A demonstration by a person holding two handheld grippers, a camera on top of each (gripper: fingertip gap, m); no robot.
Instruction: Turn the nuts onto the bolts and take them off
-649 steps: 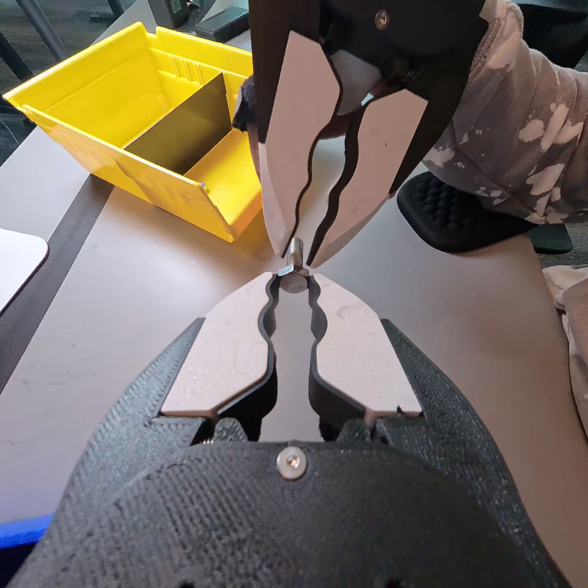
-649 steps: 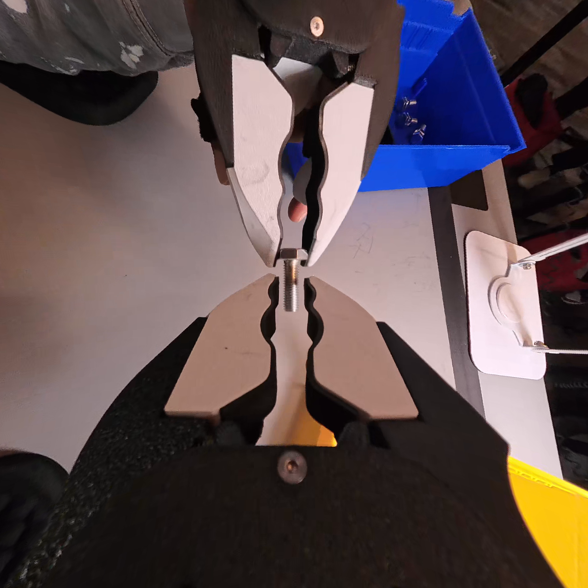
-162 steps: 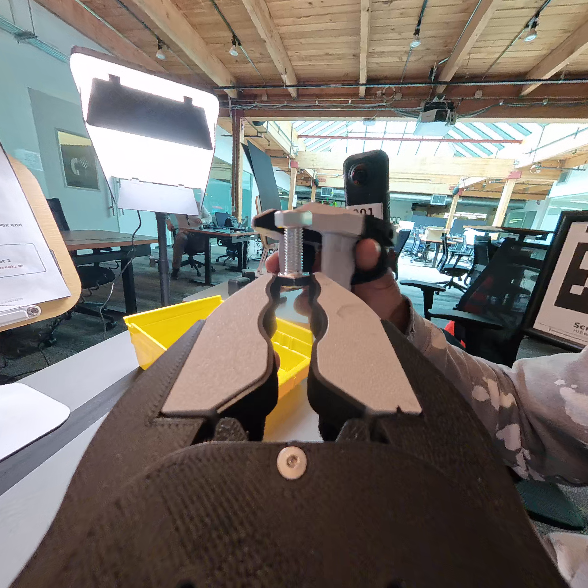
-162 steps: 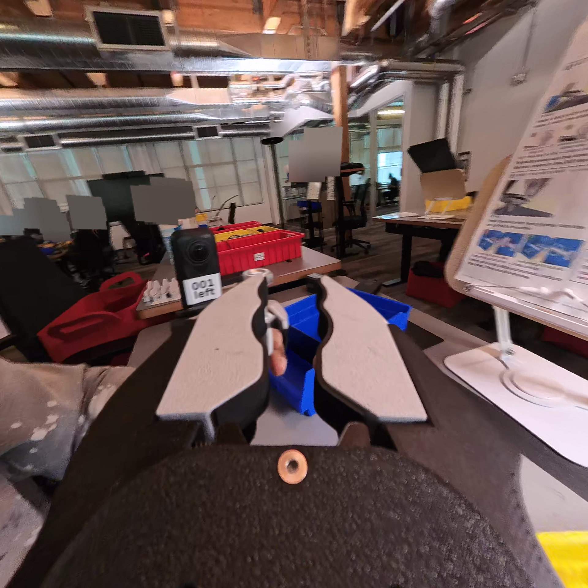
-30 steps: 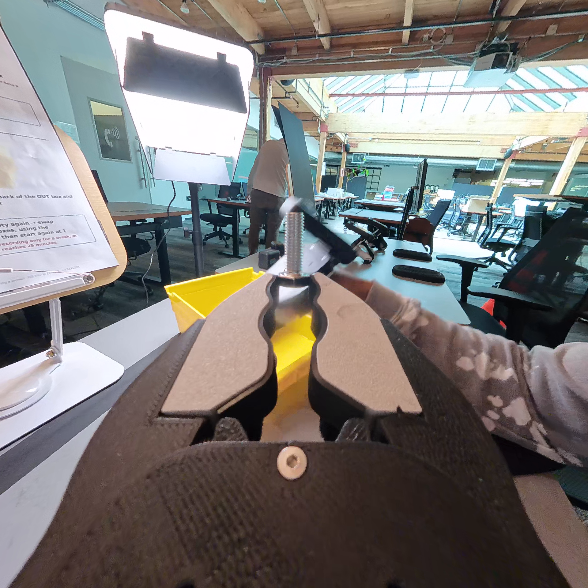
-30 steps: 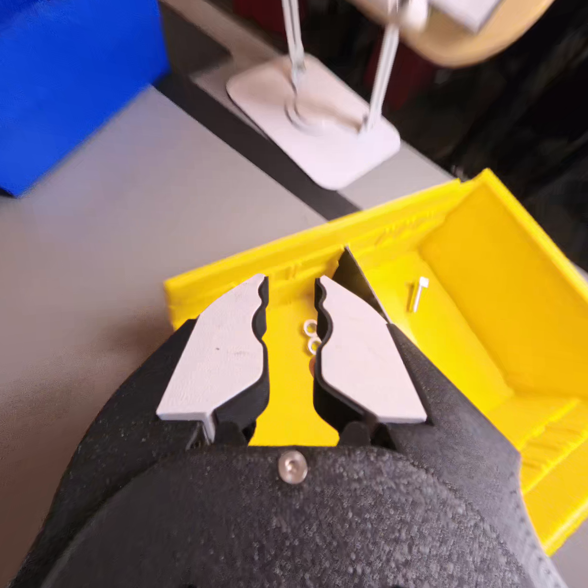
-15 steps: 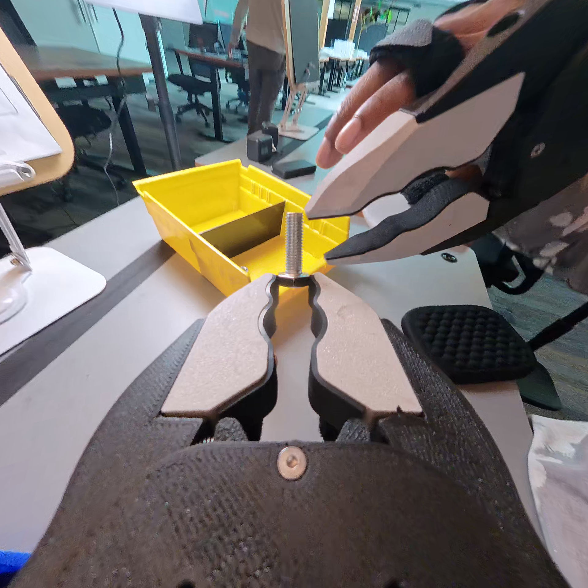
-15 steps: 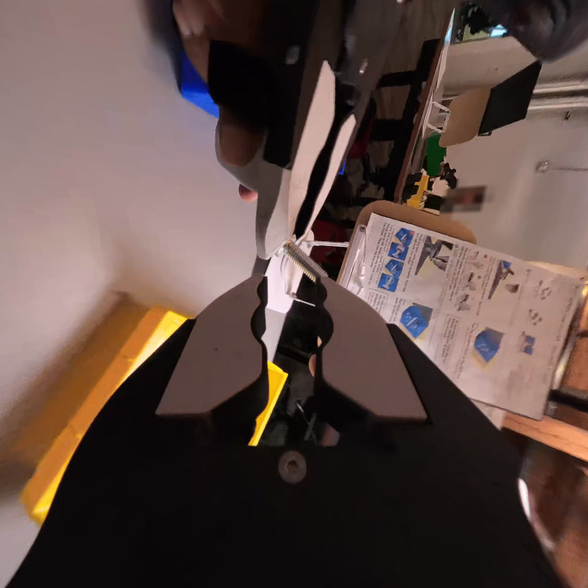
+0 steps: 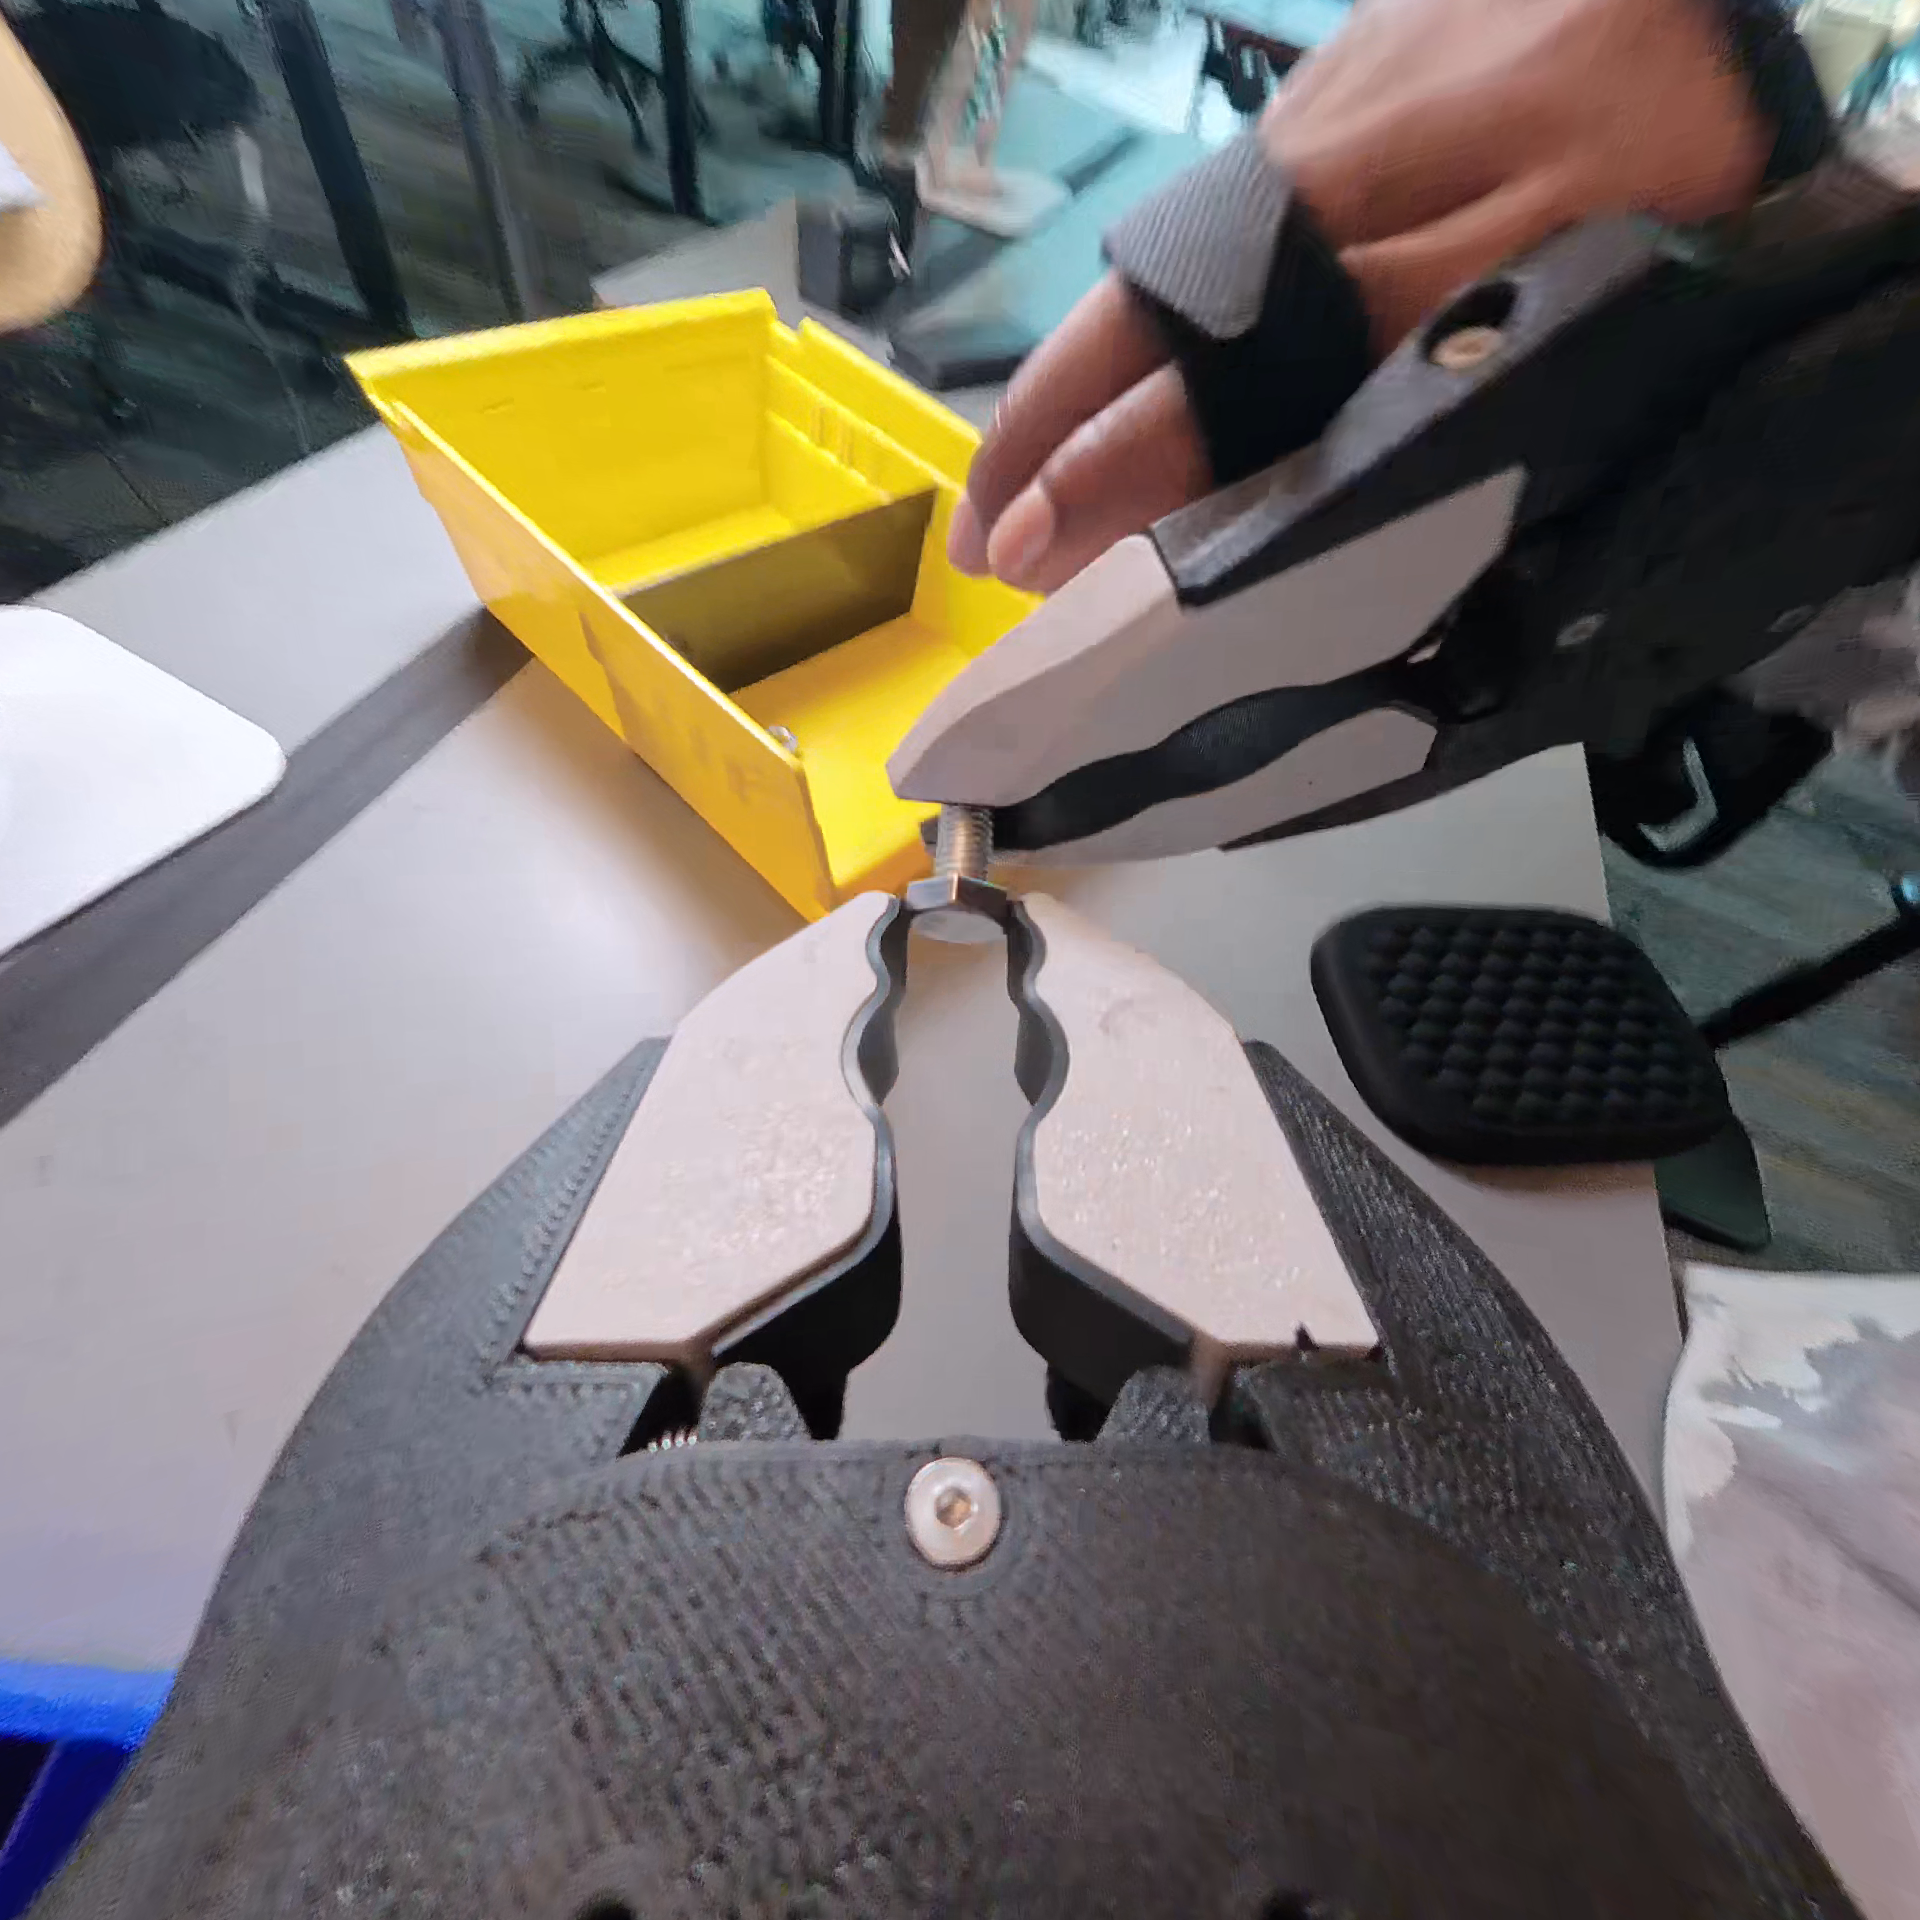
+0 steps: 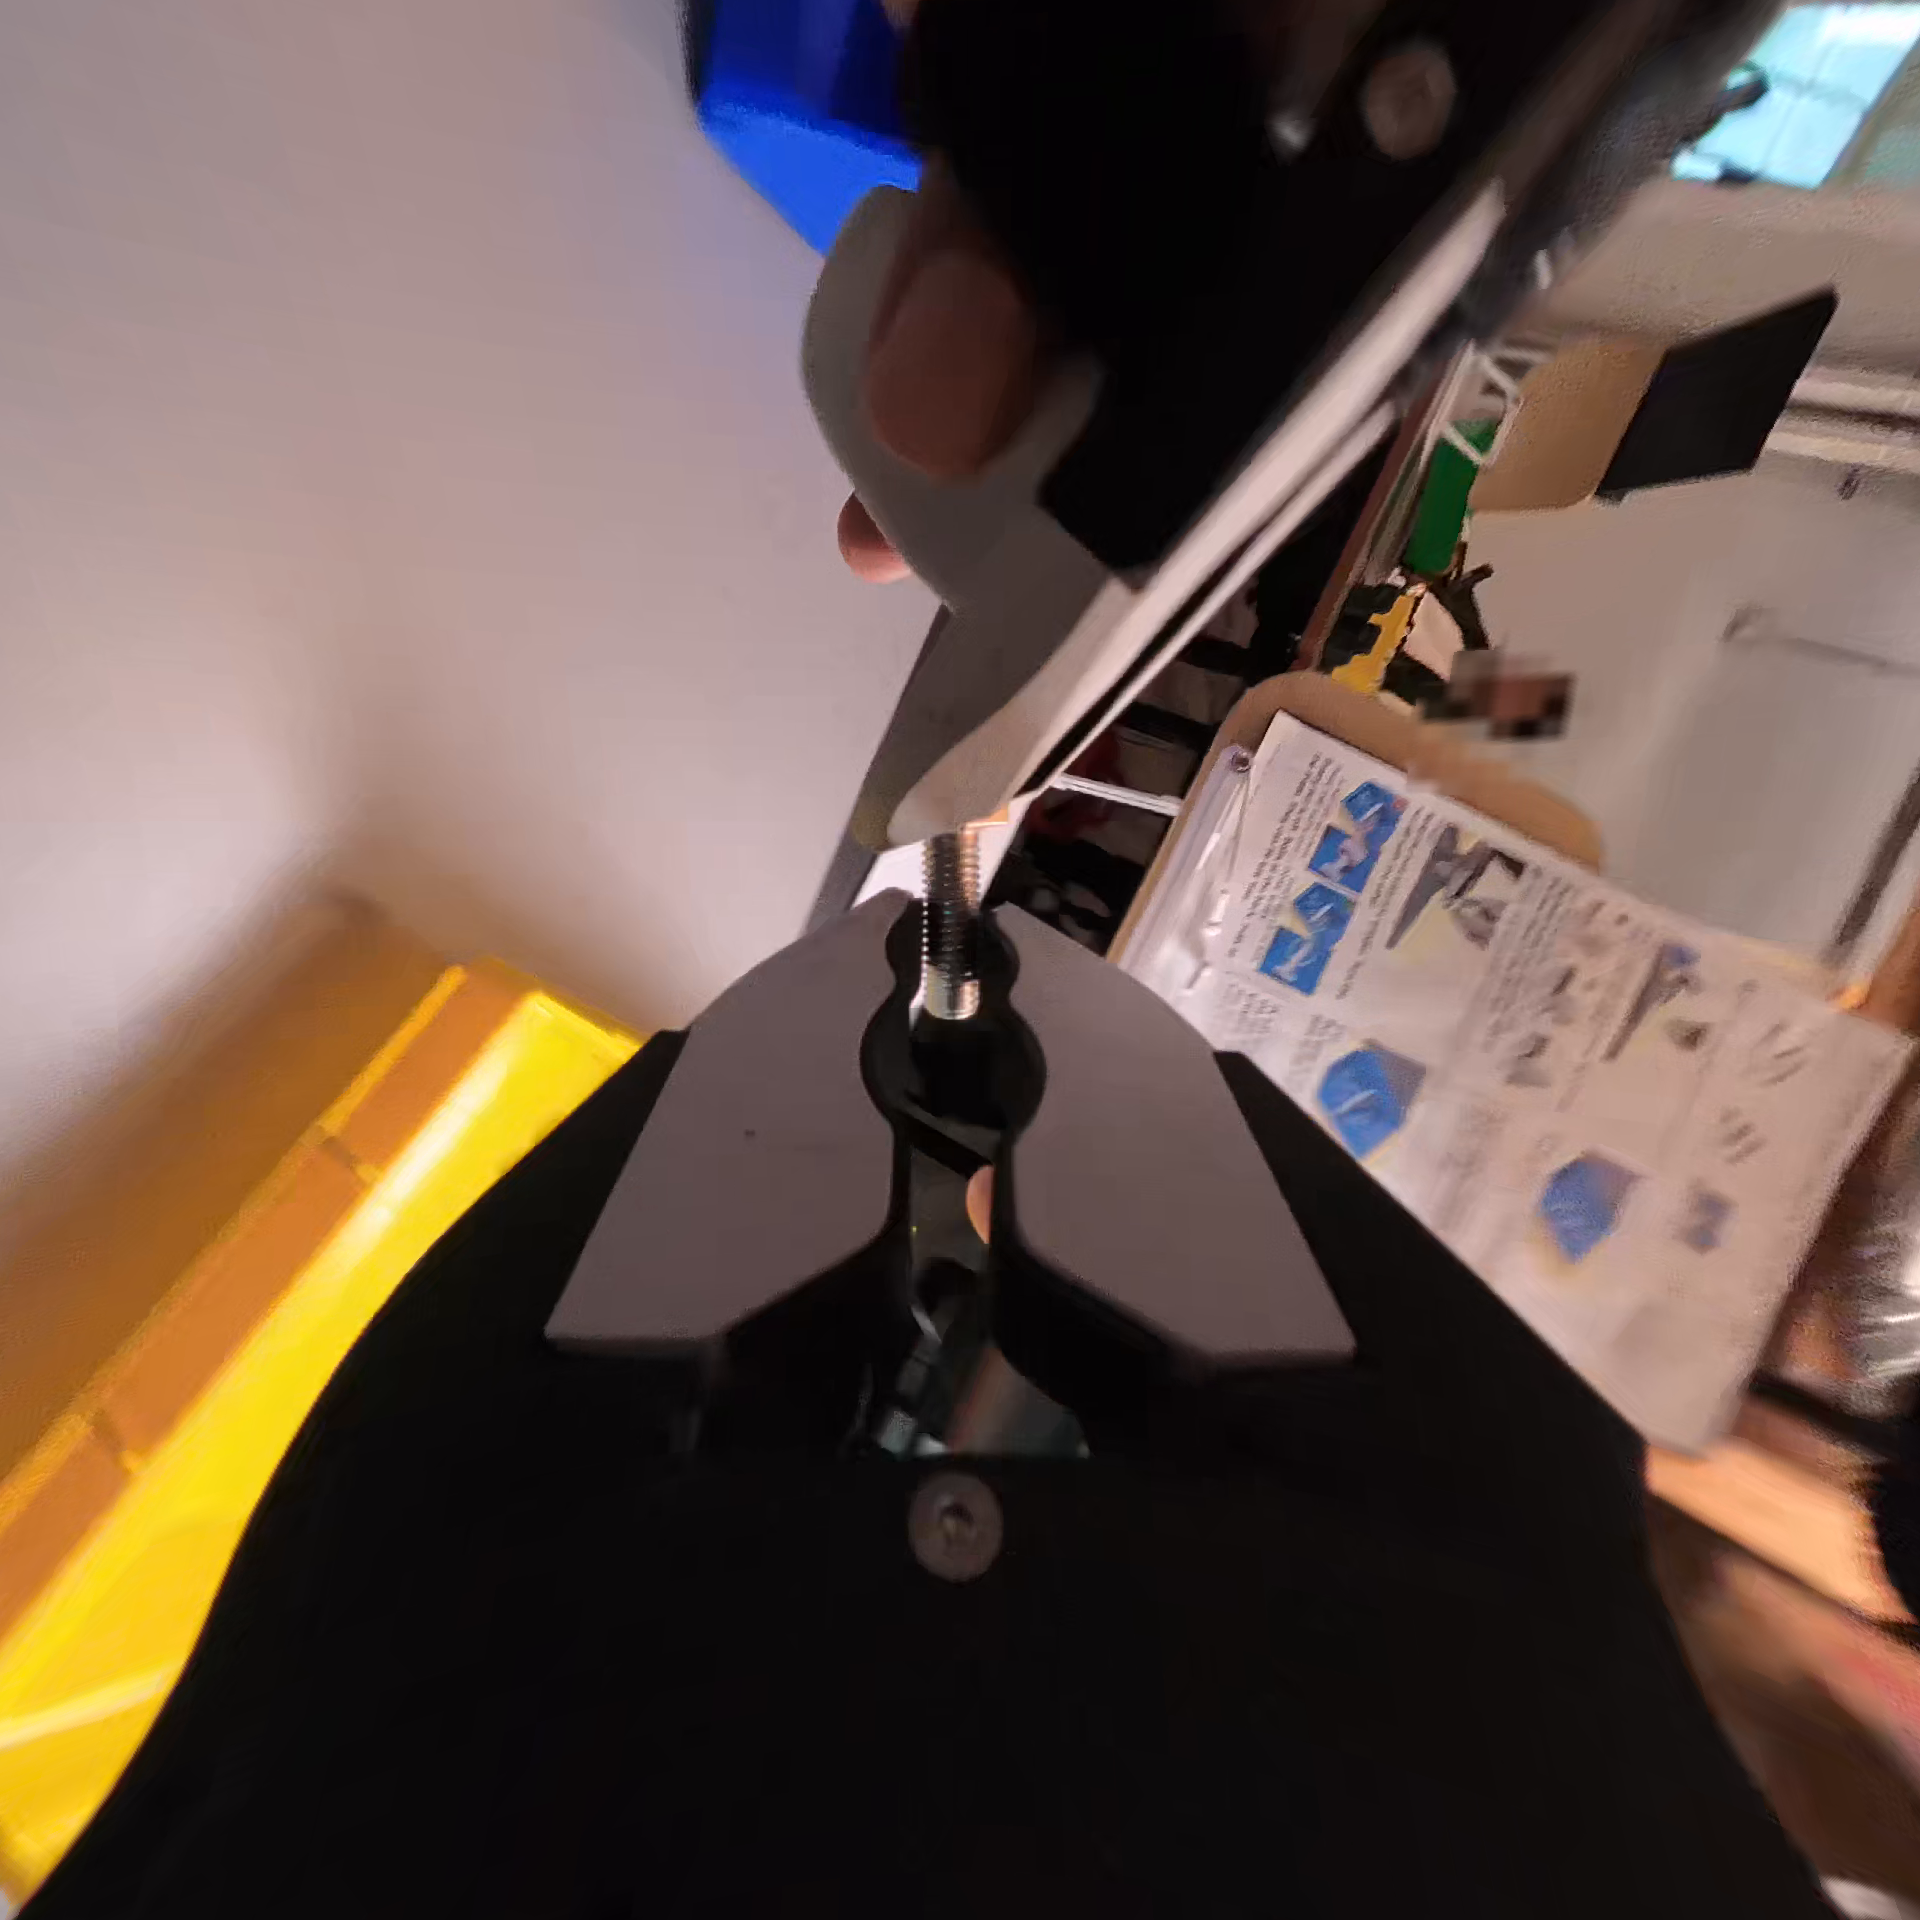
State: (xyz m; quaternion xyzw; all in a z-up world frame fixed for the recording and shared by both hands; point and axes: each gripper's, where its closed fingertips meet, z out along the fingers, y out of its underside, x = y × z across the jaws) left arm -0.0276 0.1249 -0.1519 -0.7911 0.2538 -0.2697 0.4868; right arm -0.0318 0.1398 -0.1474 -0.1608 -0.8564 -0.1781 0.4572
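Left gripper point(image 9: 954, 914): I read its 2 fingertips as clamped on the hex head of the bolt, holding it above the grey table point(image 9: 312, 1039).
Bolt point(image 9: 962, 842): silver steel, threaded shank standing upright from the head; only a short run of thread shows in the left wrist view, the rest is hidden inside the other tool.
Right gripper point(image 10: 945, 940): comes in from the right in the left wrist view, fingers nearly together around the shank. From its own camera the threaded shank lies between the fingertips; whether they press it I cannot tell.
Nut: none I can make out on the shank.
Yellow bin point(image 9: 665, 540): on the table just behind the bolt, split by a black divider point(image 9: 774, 613).
Hand point(image 9: 1351, 260): gloved, holding the right tool.
Black pad point(image 9: 1507, 1029): on the table at right.
Instruction sheet point(image 10: 1507, 1029): on a stand, blurred in the right wrist view.
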